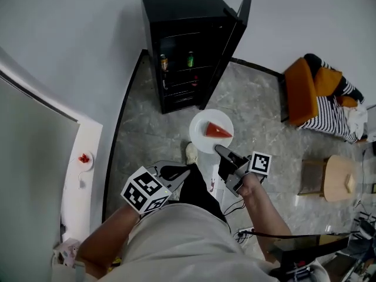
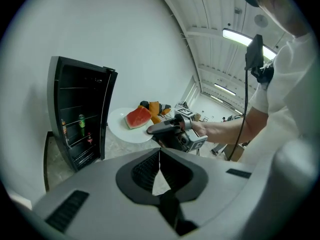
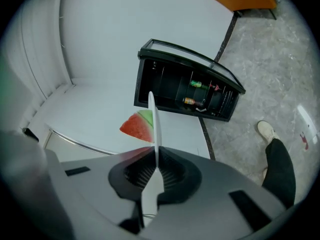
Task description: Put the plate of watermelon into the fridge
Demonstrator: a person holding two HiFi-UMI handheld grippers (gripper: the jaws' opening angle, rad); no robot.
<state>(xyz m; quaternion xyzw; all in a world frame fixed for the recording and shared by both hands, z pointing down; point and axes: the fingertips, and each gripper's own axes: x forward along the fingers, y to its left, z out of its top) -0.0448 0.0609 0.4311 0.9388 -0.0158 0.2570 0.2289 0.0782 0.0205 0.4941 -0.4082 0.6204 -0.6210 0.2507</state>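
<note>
A white plate (image 1: 201, 141) with a red watermelon wedge (image 1: 217, 131) hangs above the grey floor, a short way in front of the black fridge (image 1: 176, 16). The fridge door (image 1: 236, 37) stands open to the right. My right gripper (image 1: 221, 152) is shut on the plate's near rim. In the right gripper view the plate (image 3: 154, 121) shows edge-on between the jaws, with the wedge (image 3: 137, 126) to its left and the fridge (image 3: 185, 91) beyond. My left gripper (image 1: 179, 172) is shut on nothing, lower left of the plate. The left gripper view shows the plate (image 2: 120, 128) and wedge (image 2: 138, 117).
Drink cans (image 1: 164, 61) and a bottle (image 1: 190, 59) stand on the fridge shelves. An orange chair (image 1: 301, 90) with striped cloth is at the right, a small wooden table (image 1: 341, 178) below it. A white counter (image 1: 82, 175) runs along the left. The person's shoe (image 1: 191, 153) is under the plate.
</note>
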